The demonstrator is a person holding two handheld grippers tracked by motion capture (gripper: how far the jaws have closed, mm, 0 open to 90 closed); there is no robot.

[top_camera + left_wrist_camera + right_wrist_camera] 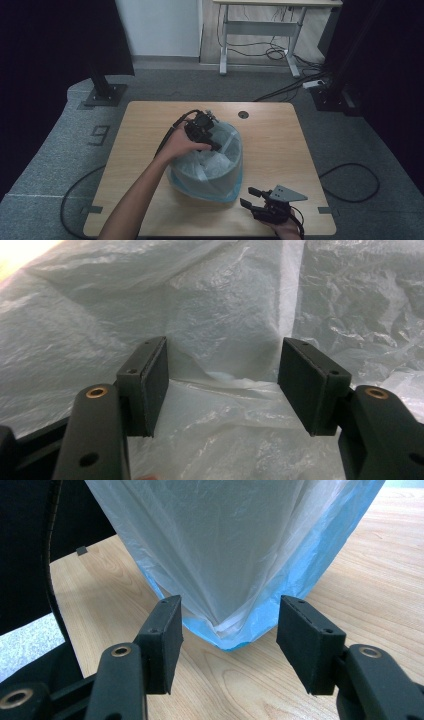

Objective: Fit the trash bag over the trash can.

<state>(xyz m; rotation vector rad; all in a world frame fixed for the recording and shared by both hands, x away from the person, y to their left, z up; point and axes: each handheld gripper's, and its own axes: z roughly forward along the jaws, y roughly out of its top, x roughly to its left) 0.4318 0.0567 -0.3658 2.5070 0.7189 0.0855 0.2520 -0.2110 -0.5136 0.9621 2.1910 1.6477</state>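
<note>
A translucent white and blue plastic bag (210,172) stands open like a bin liner in the middle of the wooden table (270,140). My left gripper (215,145) reaches over the bag's far rim and points down into it. In the left gripper view its jaws stand open around a crumpled fold of the bag (225,305), and the pads do not press on it. My right gripper (246,196) rests near the table's front right edge, open and aimed at the bag. In the right gripper view the bag's blue lower edge (227,630) sits just beyond the open jaws.
A round cable hole (243,115) lies in the table behind the bag. Black stand bases (105,92) and cables (350,182) are on the grey carpet around the table. A white desk frame (260,30) stands at the back.
</note>
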